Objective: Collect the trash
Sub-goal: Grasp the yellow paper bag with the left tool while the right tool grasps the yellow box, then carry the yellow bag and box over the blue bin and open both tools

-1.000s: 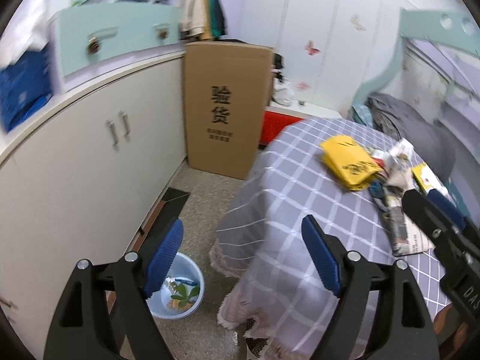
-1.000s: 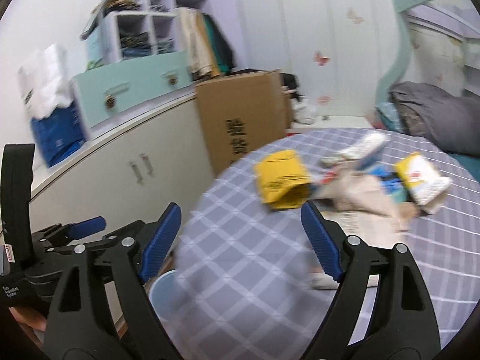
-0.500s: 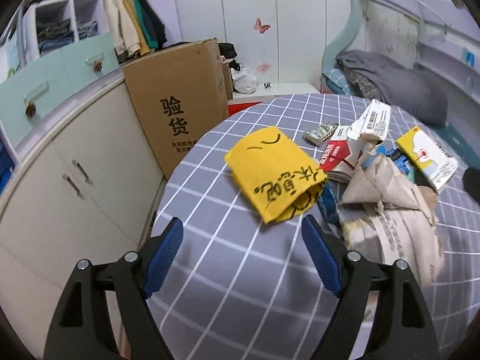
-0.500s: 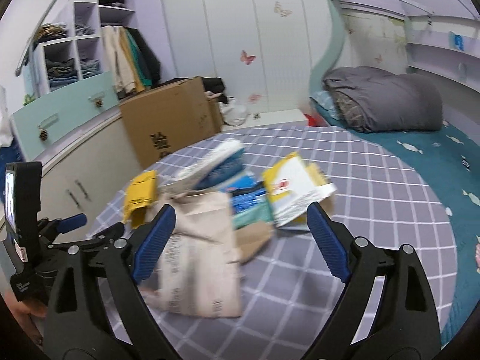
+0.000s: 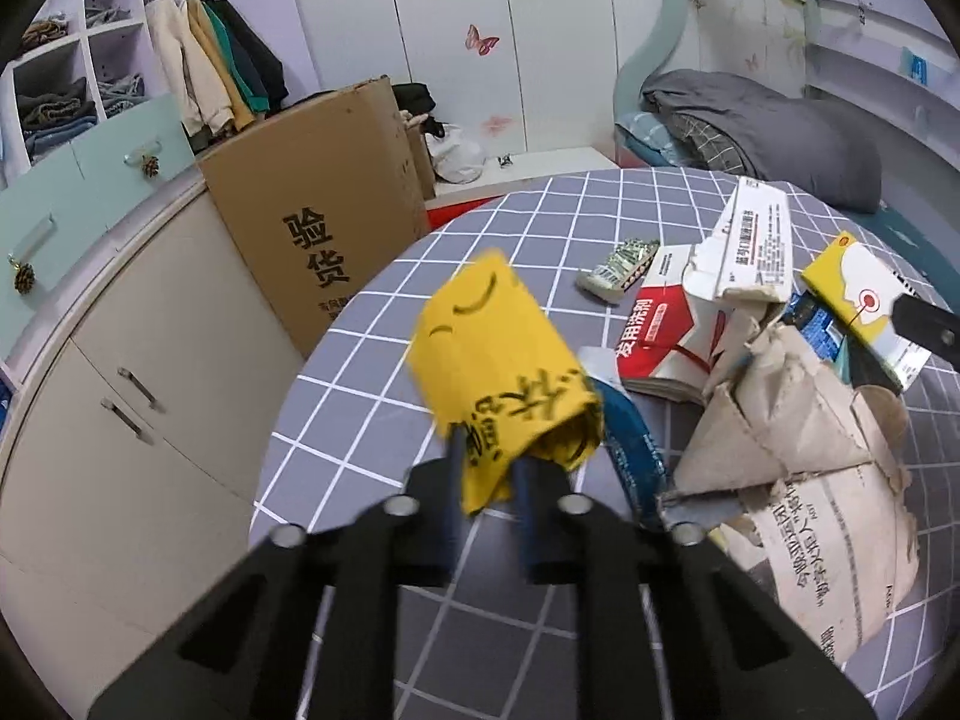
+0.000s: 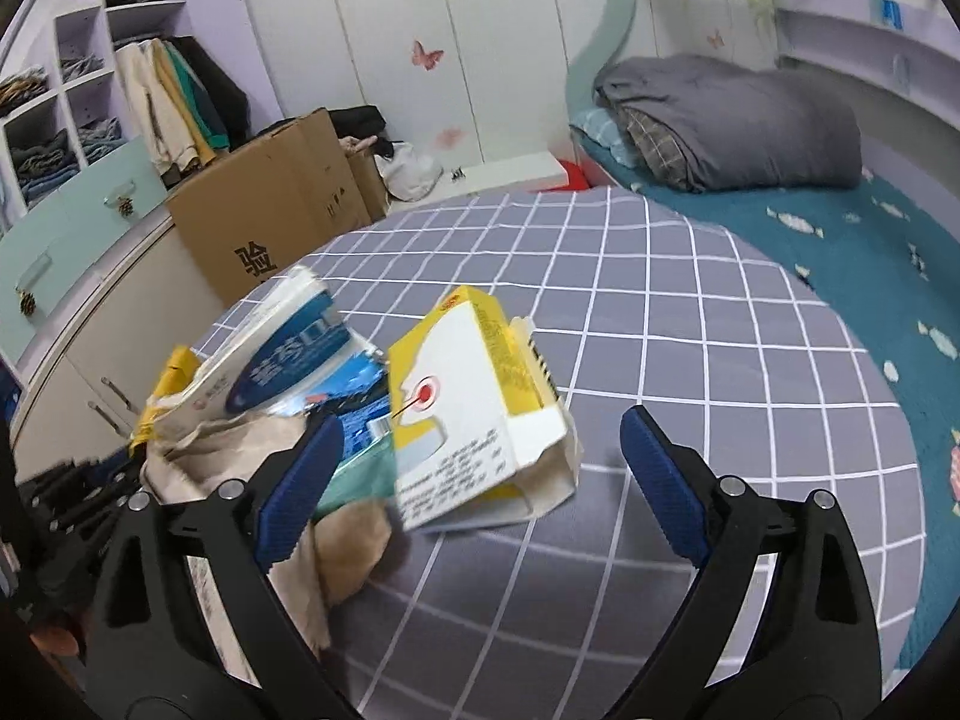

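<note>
My left gripper (image 5: pixel 487 468) is shut on the near edge of a folded yellow paper bag (image 5: pixel 498 354) with black writing, on the round table with a grey checked cloth (image 5: pixel 372 396). To its right lie crumpled brown paper (image 5: pixel 798 456), a red and white carton (image 5: pixel 654 330), a white box (image 5: pixel 753 240) and a yellow and white box (image 5: pixel 858 306). My right gripper (image 6: pixel 480 468) is open, its jaws on either side of the yellow and white box (image 6: pixel 474 396). A blue and white packet (image 6: pixel 288 360) and brown paper (image 6: pixel 240 450) lie to its left.
A tall cardboard box (image 5: pixel 324 222) stands behind the table against white cupboards (image 5: pixel 120 372). A bed with a grey quilt (image 6: pixel 732 120) is at the back right. A teal rug (image 6: pixel 870 276) lies beyond the table's right edge. The left gripper's body (image 6: pixel 54 498) shows at the left.
Both grippers moved in over the table from beside it. My left gripper closed on the yellow bag. My right gripper swung right and came close to the yellow and white box.
</note>
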{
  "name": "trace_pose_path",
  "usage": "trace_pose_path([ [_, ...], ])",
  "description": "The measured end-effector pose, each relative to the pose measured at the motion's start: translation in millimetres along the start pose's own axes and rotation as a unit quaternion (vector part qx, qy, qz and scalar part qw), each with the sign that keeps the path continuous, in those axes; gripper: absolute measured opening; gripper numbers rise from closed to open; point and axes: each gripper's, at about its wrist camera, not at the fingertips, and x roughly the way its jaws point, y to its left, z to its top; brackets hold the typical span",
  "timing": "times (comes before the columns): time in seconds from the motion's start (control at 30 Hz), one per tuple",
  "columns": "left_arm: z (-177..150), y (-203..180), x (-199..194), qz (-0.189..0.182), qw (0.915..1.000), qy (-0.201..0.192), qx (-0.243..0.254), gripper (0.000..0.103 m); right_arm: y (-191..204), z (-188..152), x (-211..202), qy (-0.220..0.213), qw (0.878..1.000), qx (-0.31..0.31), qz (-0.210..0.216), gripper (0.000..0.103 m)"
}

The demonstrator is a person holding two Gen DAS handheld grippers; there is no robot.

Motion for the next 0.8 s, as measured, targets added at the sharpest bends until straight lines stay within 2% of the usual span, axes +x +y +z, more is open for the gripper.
trace_pose_path([
  [0.17,-2.3,15.9,-8.6,-0.009,0.9991,-0.022,-0.035,0.004,-9.9,4.6,25.1,0.047,0.998,0.028,0.035,0.091],
  [0.2,-3.2,17.2,-10.0,-0.009,0.9989,-0.025,-0.038,0.004,-11.2,4.1,27.6,0.054,0.997,0.033,0.046,0.086],
  [0.27,-4.9,20.6,-13.3,-0.009,0.9985,-0.032,-0.044,0.004,-11.6,4.7,27.8,0.057,0.997,0.033,0.046,0.065],
  [0.33,-7.1,24.0,-17.4,-0.013,0.9980,-0.037,-0.050,0.004,-9.3,3.3,25.3,0.057,0.997,0.024,0.042,0.063],
  [0.4,-8.6,28.9,-23.2,-0.014,0.9974,-0.043,-0.056,0.004,-7.0,1.8,19.9,0.049,0.998,0.017,0.037,0.053],
  [0.5,-12.3,38.4,-34.6,-0.021,0.9961,-0.051,-0.068,0.004,-3.8,-0.3,9.0,0.028,0.999,0.008,0.019,0.047],
  [0.7,-23.1,65.2,-61.0,-0.037,0.9919,-0.066,-0.102,0.004,2.7,-2.7,-20.7,-0.011,1.000,0.000,0.010,0.042],
  [0.8,-29.6,77.2,-73.1,-0.038,0.9904,-0.074,-0.110,0.004,12.1,-3.4,-46.2,-0.045,0.999,-0.005,0.009,0.041],
])
